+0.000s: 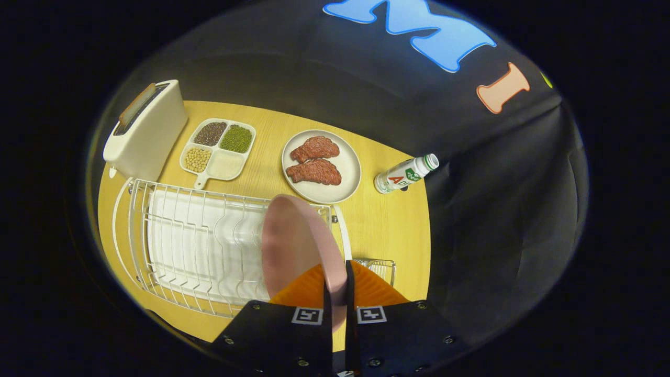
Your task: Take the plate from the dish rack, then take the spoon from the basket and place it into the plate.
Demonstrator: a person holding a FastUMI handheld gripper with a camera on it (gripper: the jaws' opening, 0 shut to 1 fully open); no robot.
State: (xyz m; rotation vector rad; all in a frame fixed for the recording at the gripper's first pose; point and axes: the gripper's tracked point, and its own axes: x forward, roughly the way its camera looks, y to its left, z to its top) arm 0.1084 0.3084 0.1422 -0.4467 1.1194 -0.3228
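We see our hand-held gripper (pixel 337 293) clamped on the pale pink round plate's (pixel 293 246) rim, held upright above the white wire dish rack (pixel 199 246) at nine o'clock.

A pale wooden worktop (pixel 387 225) with light grain stands in a dark booth. Black cloth (pixel 502 209) hangs as the wall behind it and drapes in soft folds past the worktop's far edge. Even light falls on the wood.
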